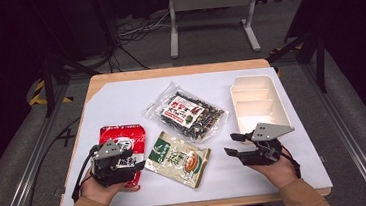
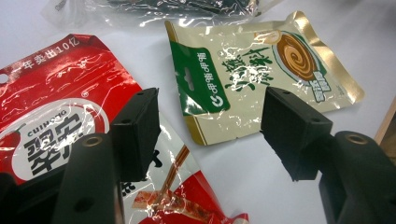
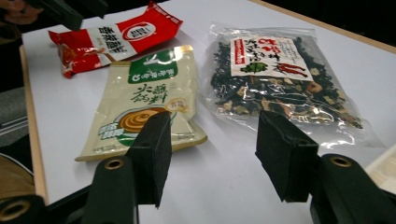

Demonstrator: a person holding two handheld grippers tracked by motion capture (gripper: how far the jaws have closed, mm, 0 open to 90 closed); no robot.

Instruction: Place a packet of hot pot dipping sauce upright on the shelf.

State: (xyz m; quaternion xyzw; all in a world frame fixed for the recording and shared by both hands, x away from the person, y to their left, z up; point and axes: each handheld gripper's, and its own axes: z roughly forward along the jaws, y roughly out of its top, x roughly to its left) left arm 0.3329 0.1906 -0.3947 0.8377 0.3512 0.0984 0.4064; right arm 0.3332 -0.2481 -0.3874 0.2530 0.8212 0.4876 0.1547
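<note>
Three snack packets lie on the white table sheet (image 1: 121, 108), with an empty cream plastic divided tray (image 1: 260, 102) at the right of the high view. The left gripper (image 1: 118, 164) hangs low over the near end of the glossy red foil packet (image 1: 122, 147) at lower left; its jaws stand apart with nothing between them, one pad above the red foil, the other above bare sheet. That packet's long axis runs up the frame, away from the person, so the jaws straddle its right edge rather than its width.

The right gripper (image 1: 231, 145), lower right, also gapes empty and points left toward the cream-and-green sauce pouch (image 1: 178, 158), which lies tilted at lower centre, just beside the red packet. In the right gripper view the pouch (image 3: 144, 100) sits left of centre, its near end just ahead of the left jaw. The clear bag of dark dried mix (image 1: 187, 113) lies above it.

The gripper body covers the red packet's near end in the high view, so whether it touches I cannot tell.
</note>
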